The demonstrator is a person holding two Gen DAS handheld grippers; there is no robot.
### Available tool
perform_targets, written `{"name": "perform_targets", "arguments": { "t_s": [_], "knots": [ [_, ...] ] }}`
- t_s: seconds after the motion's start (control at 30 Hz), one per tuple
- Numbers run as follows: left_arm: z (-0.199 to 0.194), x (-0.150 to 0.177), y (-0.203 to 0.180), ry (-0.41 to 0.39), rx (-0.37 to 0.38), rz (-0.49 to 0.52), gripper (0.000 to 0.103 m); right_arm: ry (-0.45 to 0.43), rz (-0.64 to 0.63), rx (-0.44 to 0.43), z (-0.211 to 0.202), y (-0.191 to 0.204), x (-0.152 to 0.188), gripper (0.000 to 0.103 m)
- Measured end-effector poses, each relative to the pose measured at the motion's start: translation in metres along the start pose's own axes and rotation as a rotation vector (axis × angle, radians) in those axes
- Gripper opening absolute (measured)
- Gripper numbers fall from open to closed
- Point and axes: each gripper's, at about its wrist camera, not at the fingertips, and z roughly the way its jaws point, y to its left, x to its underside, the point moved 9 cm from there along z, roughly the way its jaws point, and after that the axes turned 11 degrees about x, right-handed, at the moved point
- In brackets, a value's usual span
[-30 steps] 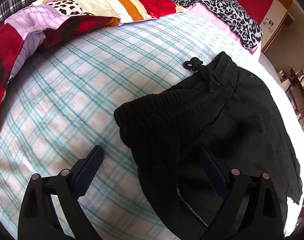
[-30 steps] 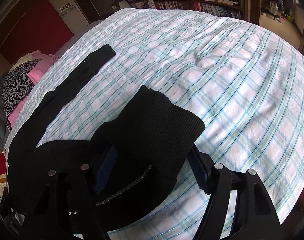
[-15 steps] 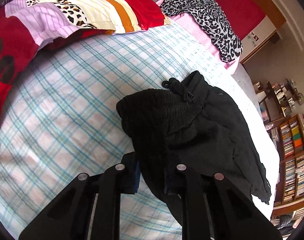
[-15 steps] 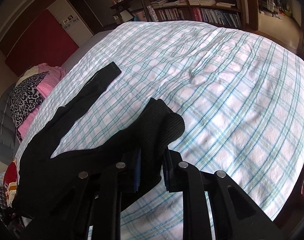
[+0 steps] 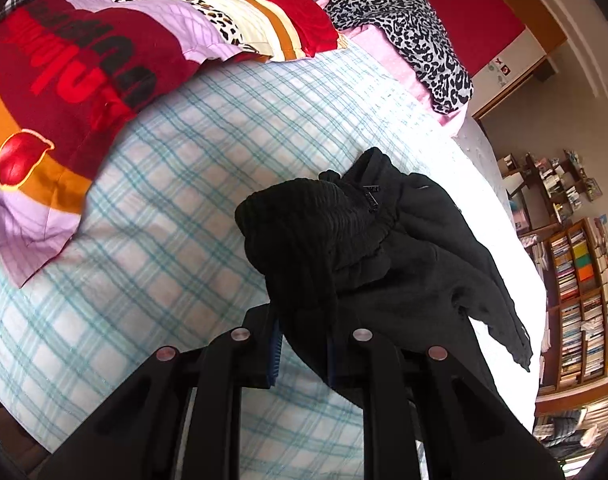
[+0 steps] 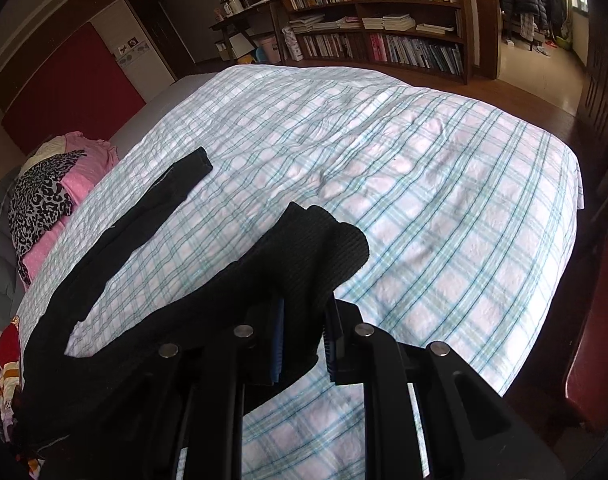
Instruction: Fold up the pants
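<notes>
Black pants (image 5: 404, 264) lie on a bed with a blue-and-white checked sheet (image 5: 164, 220). My left gripper (image 5: 302, 344) is shut on the ribbed waistband end and holds it lifted off the sheet; the drawstring hangs by the waistband. My right gripper (image 6: 304, 340) is shut on a ribbed leg cuff of the pants (image 6: 312, 252) and holds it raised. The other leg (image 6: 160, 200) lies flat on the sheet, stretching away to the left.
A red, purple and orange blanket (image 5: 84, 60) and a leopard-print cloth on pink fabric (image 5: 408, 28) lie at the head of the bed. Bookshelves (image 6: 384, 20) stand beyond the bed's foot. A dark red chair (image 6: 600, 320) is at the right edge.
Both grippers were open over the pants a second ago. They have closed on the fabric and lifted it, bunching the waistband and the cuff upward.
</notes>
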Motion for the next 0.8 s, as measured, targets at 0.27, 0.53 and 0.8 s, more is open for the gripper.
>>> {"name": "perform_targets", "arguments": {
  "t_s": [0.27, 0.53, 0.8],
  "knots": [
    [0.011, 0.047, 0.025, 0.074, -0.144, 0.152, 0.035, 0.085, -0.067, 0.09, 0.029, -0.026, 0.041, 0.031],
    [-0.014, 0.02, 0.029, -0.024, -0.319, 0.377, 0.07, -0.006, -0.161, 0.206, 0.012, -0.035, 0.034, 0.069],
    [-0.045, -0.019, 0.015, -0.148, -0.368, 0.434, 0.07, 0.05, -0.13, 0.216, 0.024, -0.041, 0.036, 0.075]
  ]
}}
